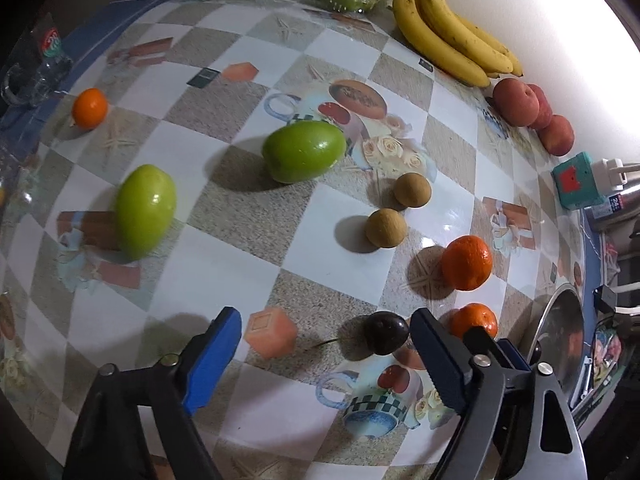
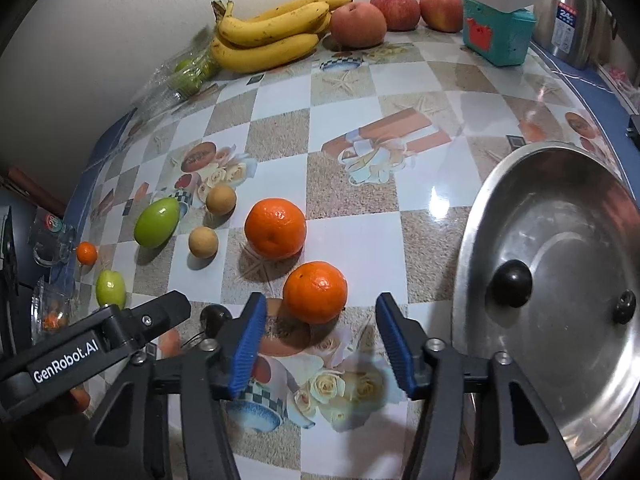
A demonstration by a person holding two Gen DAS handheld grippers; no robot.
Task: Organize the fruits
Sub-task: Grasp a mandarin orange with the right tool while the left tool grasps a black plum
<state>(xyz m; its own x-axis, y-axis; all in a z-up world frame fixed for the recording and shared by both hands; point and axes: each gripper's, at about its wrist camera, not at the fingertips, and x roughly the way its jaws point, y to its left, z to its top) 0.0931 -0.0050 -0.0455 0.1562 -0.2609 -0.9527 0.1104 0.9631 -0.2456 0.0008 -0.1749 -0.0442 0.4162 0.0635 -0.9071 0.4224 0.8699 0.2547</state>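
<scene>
On tabletop [image 2: 360, 240]: left gripper [image 1: 326, 334] jaws released, dark cherry [image 1: 386, 332] between, beside right pad, untouched. Right gripper [image 2: 320, 330] jaws released around near orange [image 2: 315, 292], no contact. Steel bowl [image 2: 560, 280] right.

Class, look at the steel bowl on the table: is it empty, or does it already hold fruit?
Not empty: the steel bowl holds two dark round fruits.
</scene>
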